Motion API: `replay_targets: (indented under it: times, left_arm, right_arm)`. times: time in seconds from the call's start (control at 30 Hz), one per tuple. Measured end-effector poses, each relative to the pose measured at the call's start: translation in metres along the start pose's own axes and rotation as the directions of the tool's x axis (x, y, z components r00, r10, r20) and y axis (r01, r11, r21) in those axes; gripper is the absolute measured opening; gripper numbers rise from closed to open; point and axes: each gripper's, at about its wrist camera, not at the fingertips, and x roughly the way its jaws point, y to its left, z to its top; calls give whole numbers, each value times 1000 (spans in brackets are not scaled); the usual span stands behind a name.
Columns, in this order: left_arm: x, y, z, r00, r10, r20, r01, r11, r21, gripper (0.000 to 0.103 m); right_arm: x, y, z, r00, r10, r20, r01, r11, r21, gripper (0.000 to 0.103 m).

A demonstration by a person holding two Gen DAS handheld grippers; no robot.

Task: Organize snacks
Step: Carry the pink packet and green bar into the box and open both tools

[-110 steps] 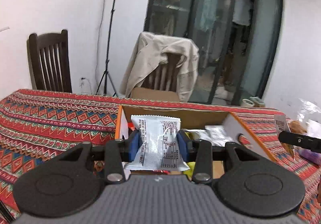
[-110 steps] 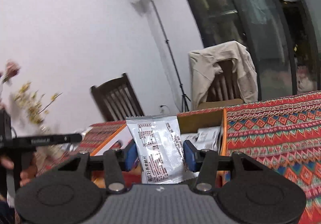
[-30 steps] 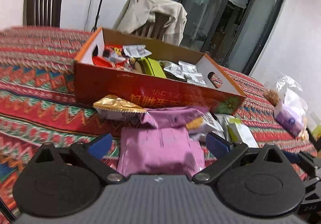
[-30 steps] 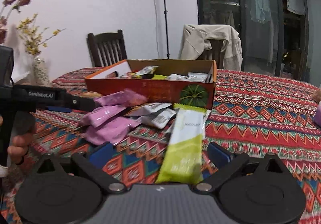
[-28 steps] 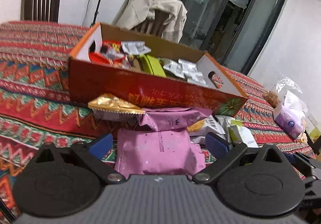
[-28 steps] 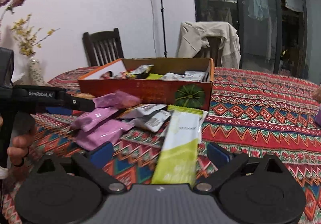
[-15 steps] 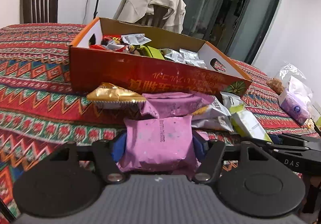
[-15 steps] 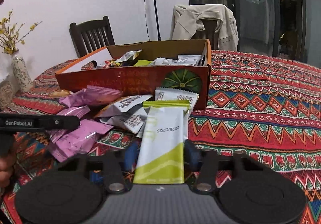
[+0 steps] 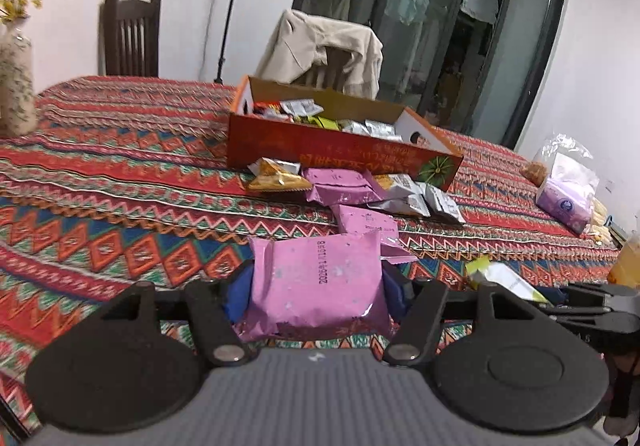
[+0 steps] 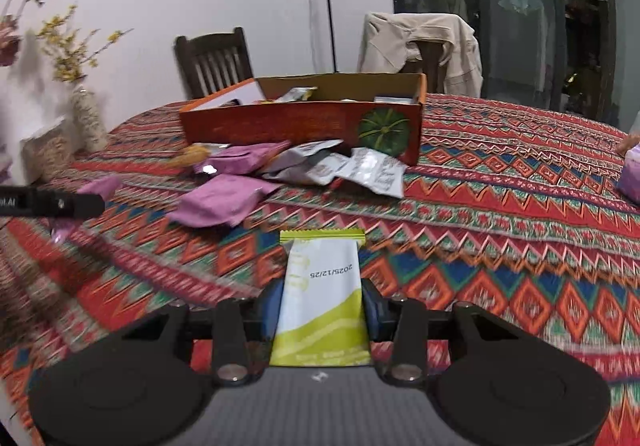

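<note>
- Left wrist view: the left gripper (image 9: 316, 288) is clamped on a pink snack packet (image 9: 316, 278), its blue pads pressing both side edges; the packet is held above the patterned bench (image 9: 120, 230), on the near side of the orange cardboard box (image 9: 340, 154).
- The box stands on the bench with mixed snack packets inside. Against its near wall lie a gold packet (image 9: 276, 176), a second pink packet (image 9: 340, 186) and silver packets (image 9: 420, 198); a third pink packet (image 9: 366, 222) lies nearer the camera than these.
- To the right of the box sits a clear bag with a purple pack (image 9: 566, 186).
- Right wrist view: the right gripper (image 10: 322, 306) grips a green-and-white snack bar (image 10: 322, 298) by its long edges, well in front of the box (image 10: 304, 126).
- Pink packets (image 10: 224, 198) and silver packets (image 10: 372, 170) lie scattered before the box's near wall; a vase of flowers (image 10: 86, 118) stands to its left.
</note>
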Motion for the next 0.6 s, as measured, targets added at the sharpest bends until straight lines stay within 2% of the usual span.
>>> replay_targets:
  times: [0.3, 0.5, 0.6]
  left_arm:
    - [-28, -10, -6, 999, -8, 31, 8, 1000, 8, 66]
    - [-23, -12, 1, 999, -23, 30, 23, 1000, 16, 66]
    - [-12, -10, 18, 997, -58, 40, 57, 998, 22, 66]
  right_arm:
    - [-37, 13, -17, 999, 6, 42, -6, 1000, 0, 39]
    - [-44, 8, -20, 999, -8, 52, 7, 1000, 17, 39]
    - [-46, 2, -13, 997, 38, 69, -41, 998, 48, 39]
